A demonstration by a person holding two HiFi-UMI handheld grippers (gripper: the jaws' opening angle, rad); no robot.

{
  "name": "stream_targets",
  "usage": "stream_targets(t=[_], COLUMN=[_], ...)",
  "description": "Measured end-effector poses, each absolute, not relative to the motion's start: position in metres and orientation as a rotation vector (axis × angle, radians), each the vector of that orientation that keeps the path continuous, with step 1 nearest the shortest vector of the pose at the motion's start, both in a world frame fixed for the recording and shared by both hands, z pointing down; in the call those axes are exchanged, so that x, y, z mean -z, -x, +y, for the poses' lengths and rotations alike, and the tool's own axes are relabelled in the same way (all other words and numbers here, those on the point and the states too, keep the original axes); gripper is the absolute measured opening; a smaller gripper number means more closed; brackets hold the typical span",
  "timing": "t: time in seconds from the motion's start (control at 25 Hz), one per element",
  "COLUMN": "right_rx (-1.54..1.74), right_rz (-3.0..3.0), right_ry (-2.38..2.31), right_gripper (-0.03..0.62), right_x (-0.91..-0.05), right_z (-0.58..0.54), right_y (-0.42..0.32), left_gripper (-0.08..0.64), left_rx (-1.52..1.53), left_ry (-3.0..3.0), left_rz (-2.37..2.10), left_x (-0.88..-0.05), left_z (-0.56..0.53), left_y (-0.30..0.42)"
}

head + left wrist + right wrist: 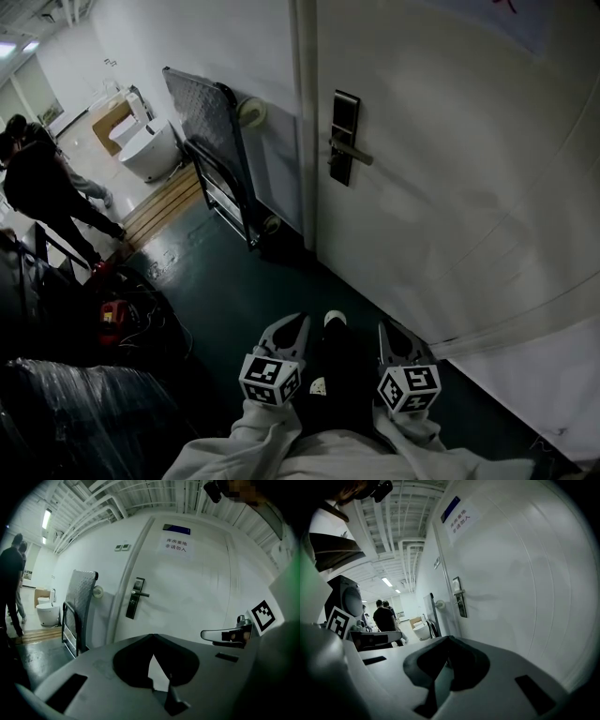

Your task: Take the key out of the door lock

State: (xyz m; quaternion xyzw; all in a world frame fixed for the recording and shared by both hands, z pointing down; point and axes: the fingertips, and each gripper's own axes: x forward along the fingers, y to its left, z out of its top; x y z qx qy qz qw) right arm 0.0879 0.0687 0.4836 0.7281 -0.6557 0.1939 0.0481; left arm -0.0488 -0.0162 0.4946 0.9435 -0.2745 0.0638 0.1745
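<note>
A dark lock plate (344, 137) with a silver lever handle sits on the white door (450, 187), far up from both grippers. No key can be made out on it at this size. The same lock plate (135, 598) shows ahead in the left gripper view, and the lock plate (460, 603) appears again in the right gripper view. My left gripper (292, 321) and right gripper (387, 330) hang low near the floor, well short of the door. Both have their jaws together at the tips with nothing between them.
A folded metal trolley (217, 141) leans on the wall left of the door. Beyond it stand white toilets (150, 150) on wooden slats. People (37, 183) stand at the far left. A red tool (112, 319) and plastic-wrapped goods (75, 403) lie on the dark floor.
</note>
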Motion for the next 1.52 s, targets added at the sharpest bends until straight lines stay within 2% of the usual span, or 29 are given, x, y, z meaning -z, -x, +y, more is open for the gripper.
stream_targets(t=[0.4, 1.52], right_rx=[-0.591, -0.593], right_rz=[-2.046, -2.131], right_ry=[-2.159, -2.090], right_gripper=[0.052, 0.052], right_x=[-0.489, -0.482], right_z=[0.019, -0.189], right_y=[-0.100, -0.220], left_gripper=[0.012, 0.012], left_rx=[-0.176, -0.181], left_ry=[-2.663, -2.674], left_rz=[-0.819, -0.849], left_x=[-0.497, -0.487], left_z=[-0.060, -0.258], left_y=[0.034, -0.099])
